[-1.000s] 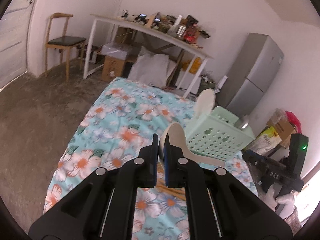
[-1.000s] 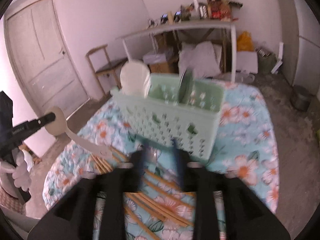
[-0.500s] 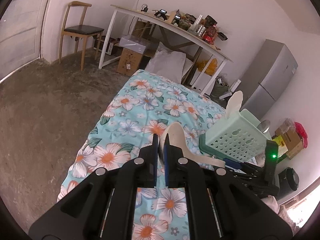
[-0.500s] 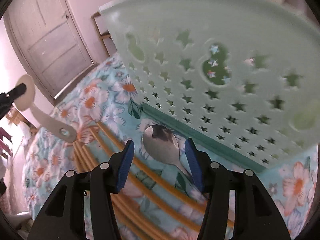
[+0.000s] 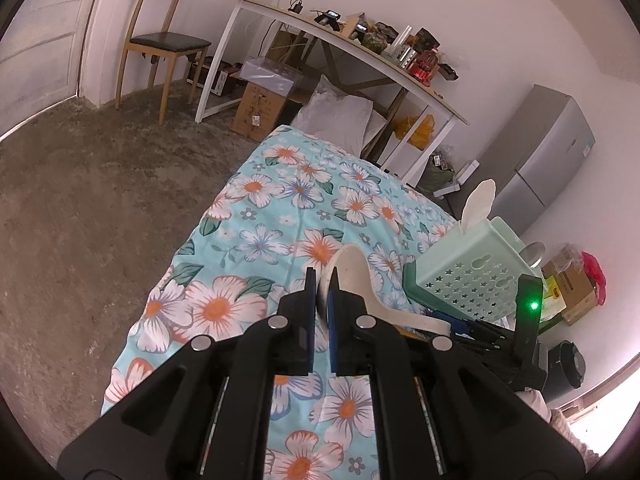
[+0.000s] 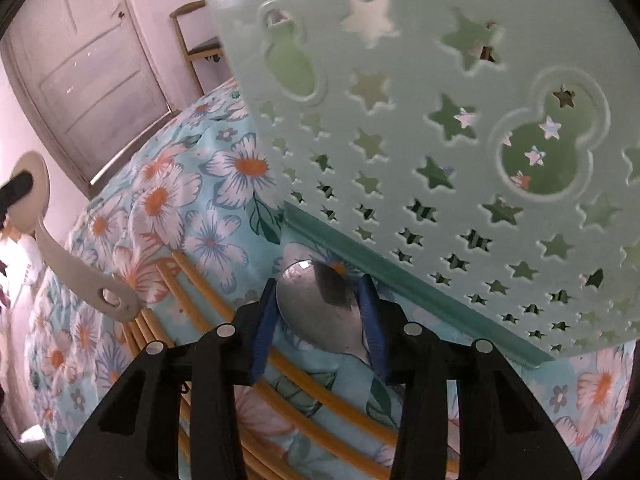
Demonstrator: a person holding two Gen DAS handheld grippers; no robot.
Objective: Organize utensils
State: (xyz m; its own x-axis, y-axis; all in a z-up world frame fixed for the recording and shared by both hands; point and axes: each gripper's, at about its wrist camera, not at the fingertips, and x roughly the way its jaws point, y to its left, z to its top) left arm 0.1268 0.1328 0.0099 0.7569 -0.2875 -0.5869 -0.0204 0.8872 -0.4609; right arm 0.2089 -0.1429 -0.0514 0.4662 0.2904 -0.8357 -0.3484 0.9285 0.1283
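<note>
My left gripper [image 5: 322, 294] is shut on the bowl of a white plastic spoon [image 5: 356, 280] and holds it above the floral cloth; the spoon also shows in the right wrist view [image 6: 60, 248]. My right gripper [image 6: 320, 304] is open, low over the cloth, its fingers on either side of a metal spoon's bowl [image 6: 320, 304] that lies beside the mint-green perforated basket [image 6: 460, 120]. The basket [image 5: 472, 268] holds a white utensil [image 5: 480, 204] upright. Several yellow chopsticks [image 6: 240, 344] lie under my right gripper.
The table has a blue floral cloth [image 5: 280, 208]. Behind it stand a white desk [image 5: 340, 44] with clutter, a wooden chair [image 5: 164, 40], a cardboard box [image 5: 260, 108] and a grey fridge [image 5: 540, 156]. A door [image 6: 92, 68] is at the left.
My right gripper has come lower and closer to the basket, and its fingers now flank the metal spoon's bowl. My left gripper has kept the white spoon and shifted slightly.
</note>
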